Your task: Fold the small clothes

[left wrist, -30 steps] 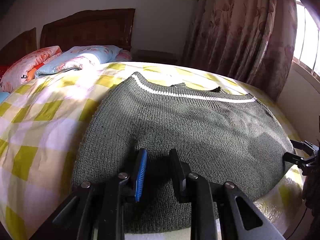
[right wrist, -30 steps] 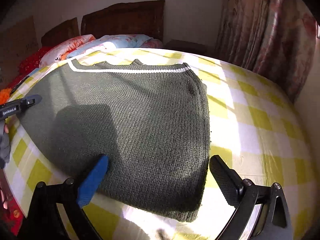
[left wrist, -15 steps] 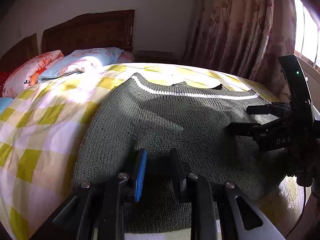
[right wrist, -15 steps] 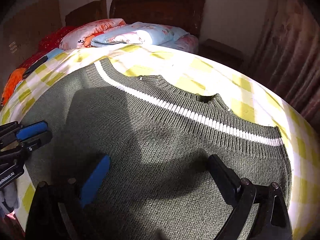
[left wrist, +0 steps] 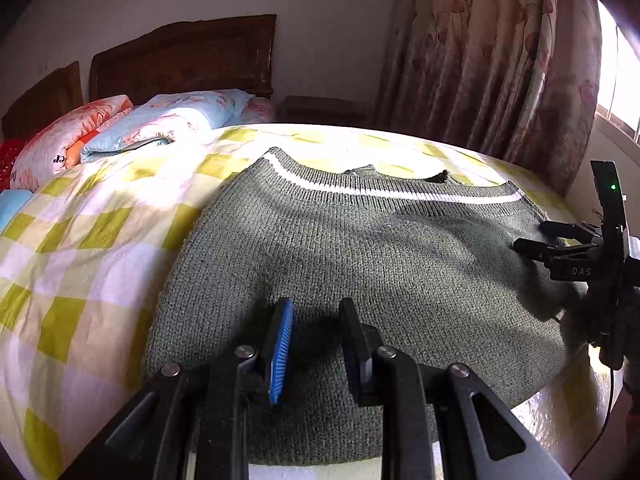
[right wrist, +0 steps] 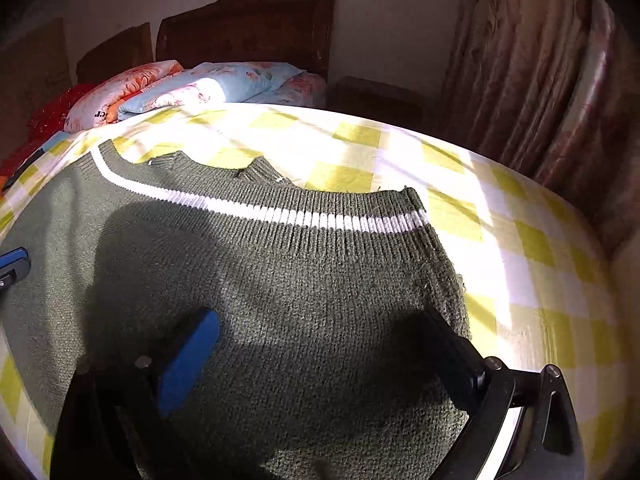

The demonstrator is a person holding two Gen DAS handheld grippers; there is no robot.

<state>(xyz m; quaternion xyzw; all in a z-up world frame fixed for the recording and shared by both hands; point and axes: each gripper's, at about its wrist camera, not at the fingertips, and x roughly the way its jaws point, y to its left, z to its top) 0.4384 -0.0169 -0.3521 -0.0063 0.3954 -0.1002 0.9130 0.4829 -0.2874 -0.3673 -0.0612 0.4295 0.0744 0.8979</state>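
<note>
A grey-green knitted sweater (left wrist: pixel 380 264) with a white stripe along its far ribbed edge lies flat on the yellow-and-white checked bed sheet (left wrist: pixel 80 248). My left gripper (left wrist: pixel 316 340) hovers over the sweater's near left part, its jaws a narrow gap apart with nothing between them. My right gripper (right wrist: pixel 320 344) stands wide open just above the sweater's (right wrist: pixel 304 288) right side, with its black finger (right wrist: pixel 448 352) near the right edge. In the left wrist view the right gripper (left wrist: pixel 532 236) reaches in from the right. The left gripper's tip (right wrist: pixel 12 264) shows at the left edge of the right wrist view.
Folded floral quilts and pillows (left wrist: pixel 152 124) lie at the head of the bed by a dark wooden headboard (left wrist: pixel 184 56). A flowered curtain (left wrist: pixel 500 68) hangs at the right beside a bright window. The bed's edge runs close below both grippers.
My right gripper has swung from the sweater's near right corner to over its right side, nearer the striped edge, and come into the left wrist view. The left gripper has kept still.
</note>
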